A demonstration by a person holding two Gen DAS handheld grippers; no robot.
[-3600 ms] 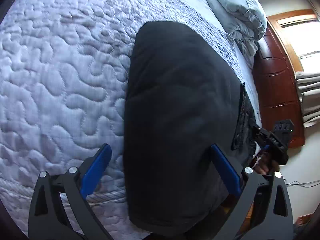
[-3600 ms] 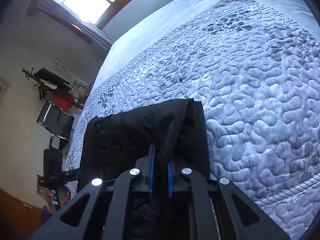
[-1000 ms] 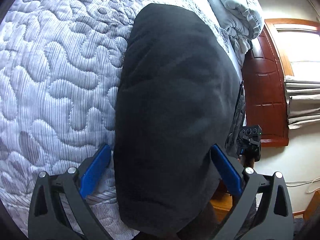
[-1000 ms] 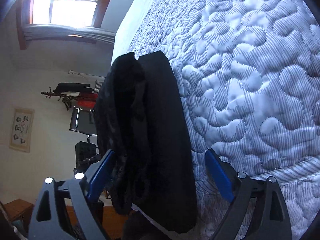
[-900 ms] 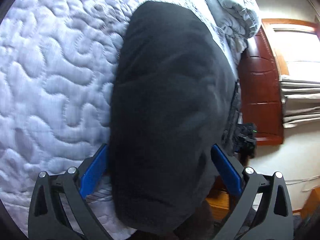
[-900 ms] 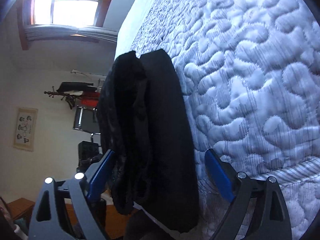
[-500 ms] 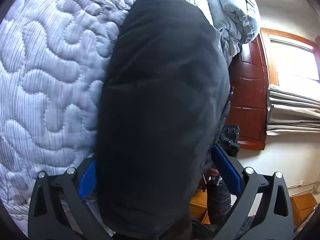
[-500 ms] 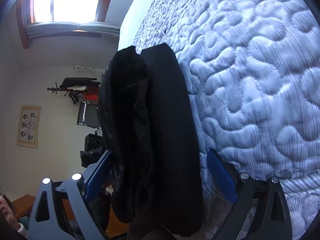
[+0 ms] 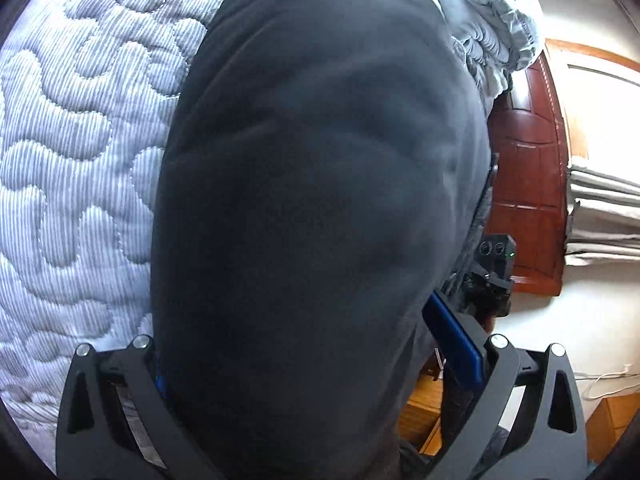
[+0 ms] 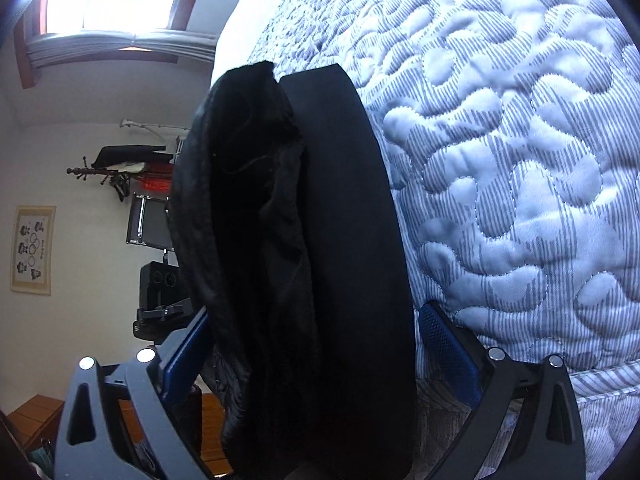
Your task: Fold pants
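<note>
In the left wrist view we are seeing the left gripper point(image 9: 304, 364) with its jaws spread wide, straddling the near end of the pants point(image 9: 316, 200); the right blue pad is standing apart from the cloth, while the left pad is disappearing behind the dark fabric, so we cannot tell whether it is touching. In the right wrist view the right gripper point(image 10: 316, 344) is likewise holding its jaws released and wide, one to each side of the pants point(image 10: 320, 240), and neither pad is visibly pinching them.

Moving outward, the pants are lying as a compact, thick, multi-layered bundle on the quilted bed point(image 9: 76, 152), close to its near edge; seen edge-on from the right, a smooth outer layer is lying against the quilt with a rumpled layer stacked beside it. Beyond them we are seeing a pile of bedding point(image 9: 492, 20) at the far end, a wooden headboard point(image 9: 524, 184), and, across the room, a coat rack point(image 10: 120, 164).

We are judging the folding to be largely done: the garment is already reduced to a short stack. What appears to be left is gripping the bundle for a last tuck, squaring or lift; the loose rumpled layer could slip open.
</note>
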